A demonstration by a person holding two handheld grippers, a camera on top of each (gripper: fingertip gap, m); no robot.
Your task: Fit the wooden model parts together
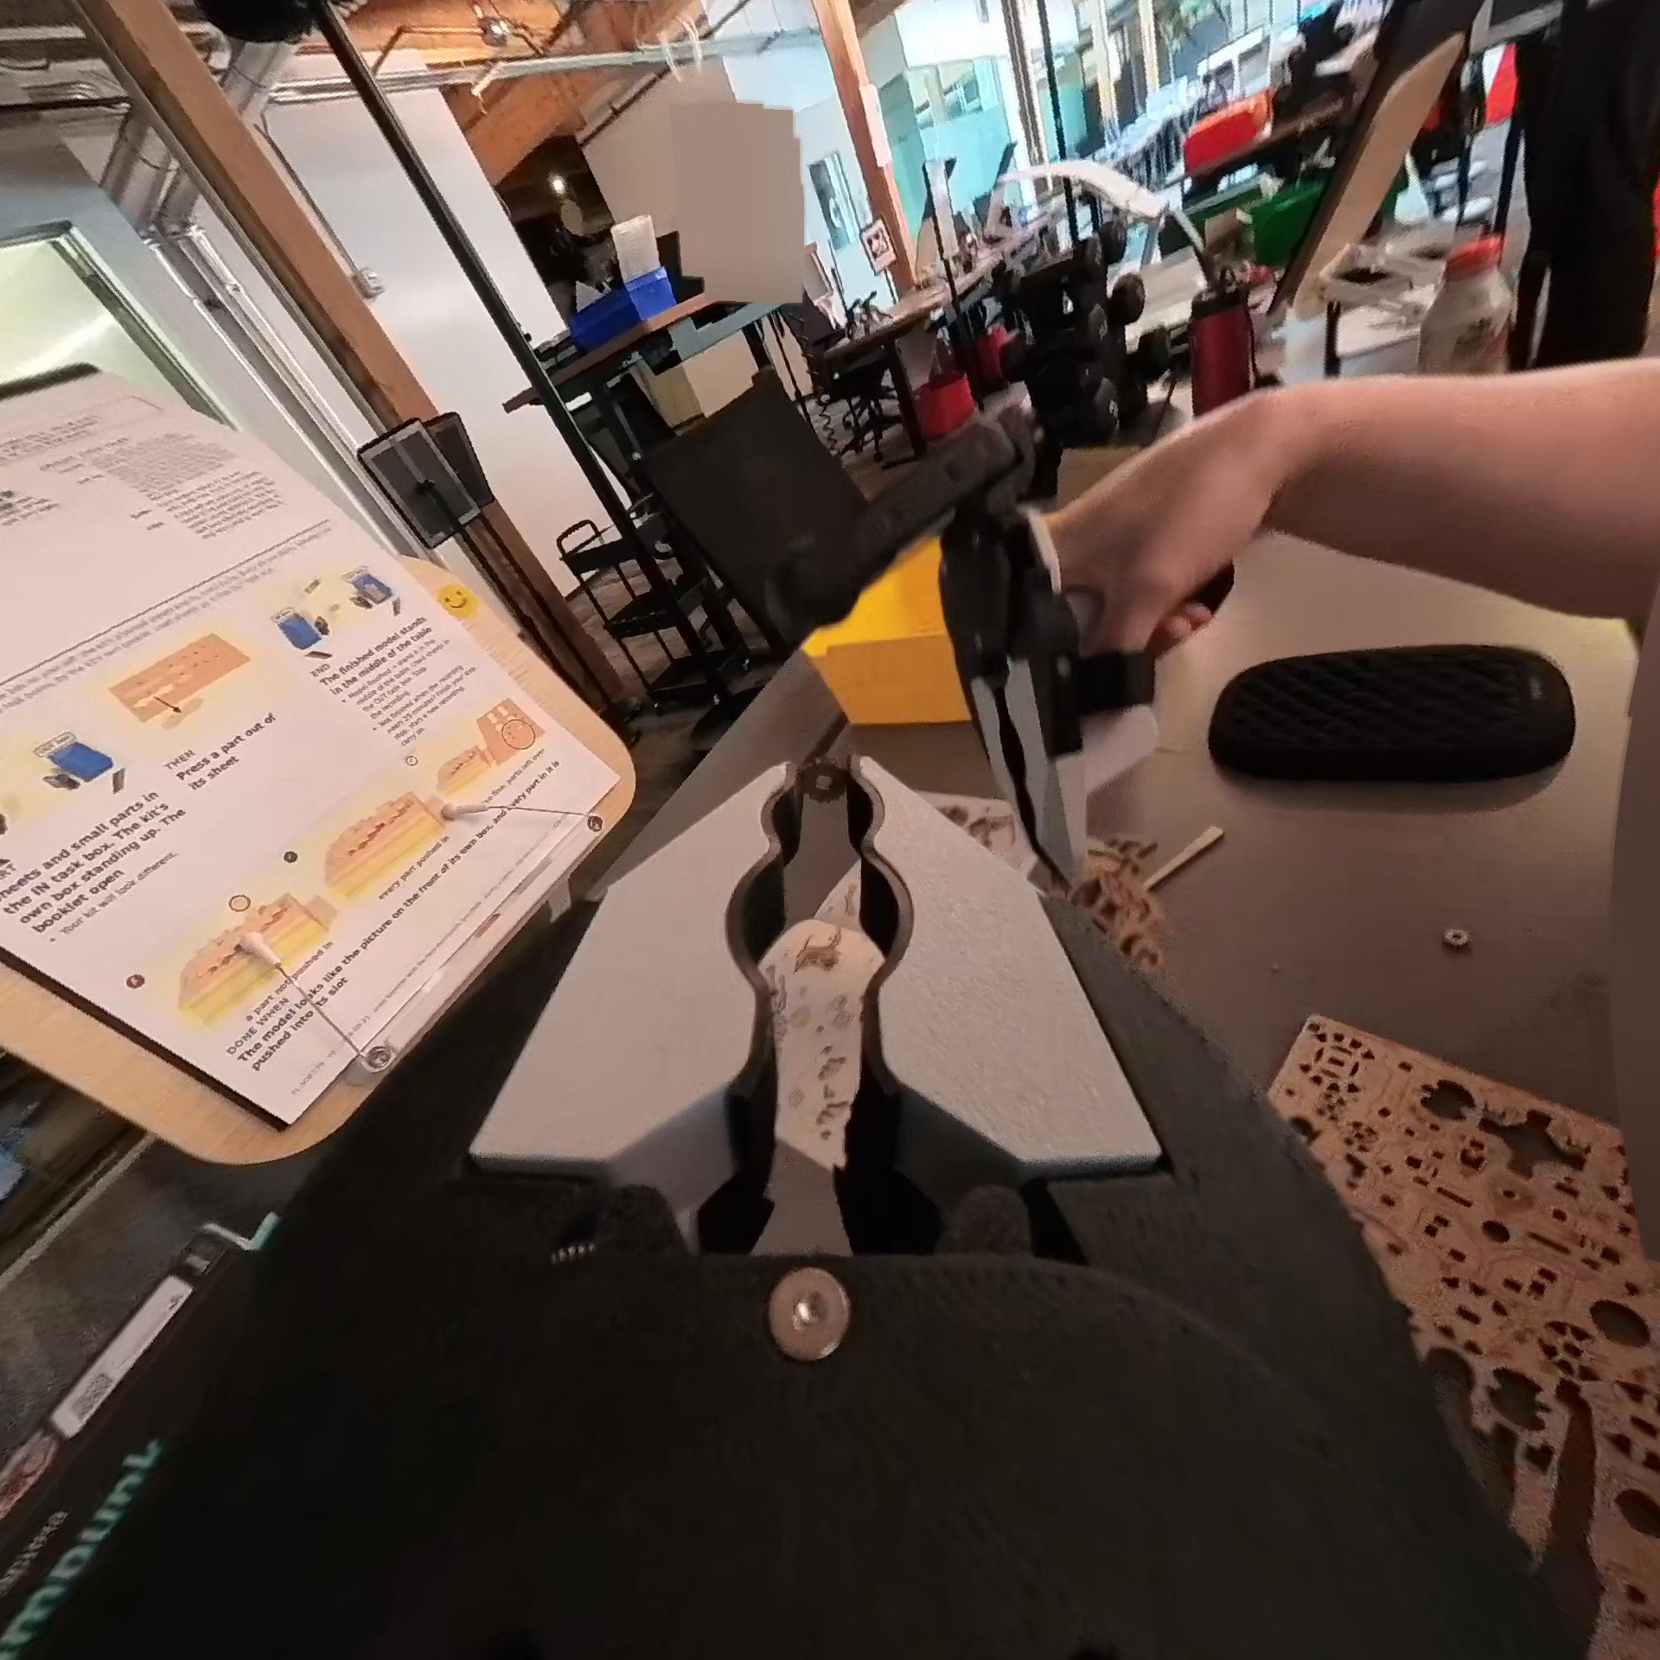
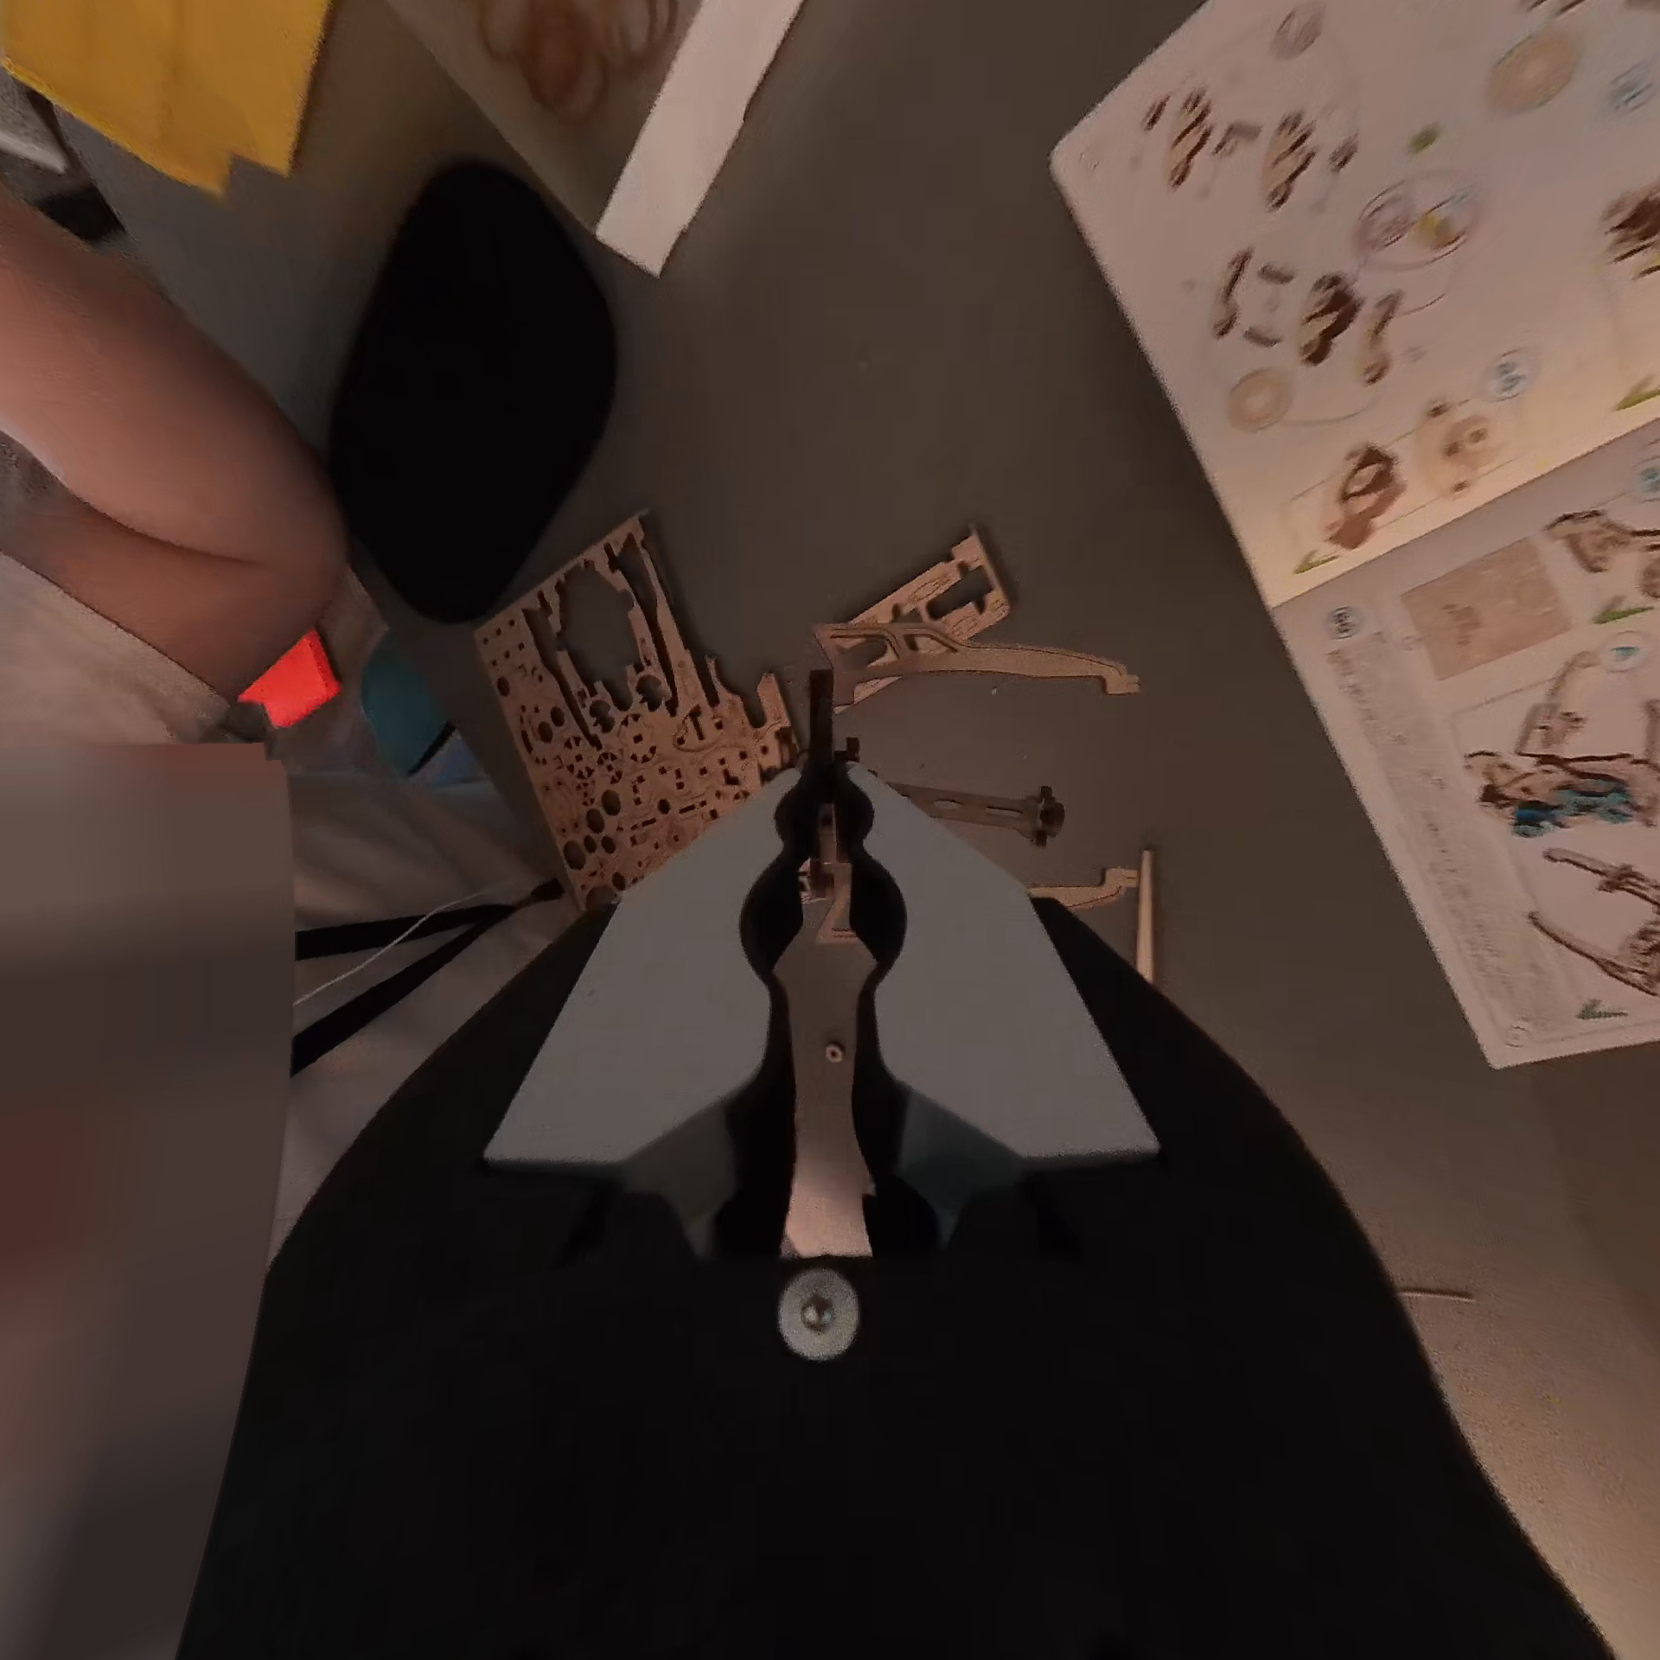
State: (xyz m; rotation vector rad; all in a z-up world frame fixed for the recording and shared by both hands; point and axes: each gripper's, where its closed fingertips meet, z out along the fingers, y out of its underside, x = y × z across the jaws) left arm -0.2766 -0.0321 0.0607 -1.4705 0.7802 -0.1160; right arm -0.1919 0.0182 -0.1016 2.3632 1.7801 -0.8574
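Small gear-shaped wooden part (image 1: 822, 780) sits pinched at the very tips of the left gripper (image 1: 825, 783), whose jaws are closed on it, lifted above the grey table (image 1: 1347, 943). Thin wooden piece with a small cross tab (image 2: 822, 719) stands edge-on between the tips of the right gripper (image 2: 822, 763), jaws clamped on it; its lower end runs down between the fingers. Right gripper is seen in the left wrist view pointing down at the table, held by a hand (image 1: 1159, 557). Below it on the table lie loose flat wooden parts: a long car-profile piece (image 2: 970, 660), a shaft-like piece (image 2: 988, 804) and a thin stick (image 2: 1144, 916). Punched-out wooden sheet (image 2: 620, 710) lies just left of these. Open instruction booklet (image 2: 1401, 503) lies to the right, well apart. Black oval pad (image 2: 476, 386) rests farther back, yellow box (image 1: 885, 665) beyond it. Instruction board (image 1: 269, 763) stands at the left
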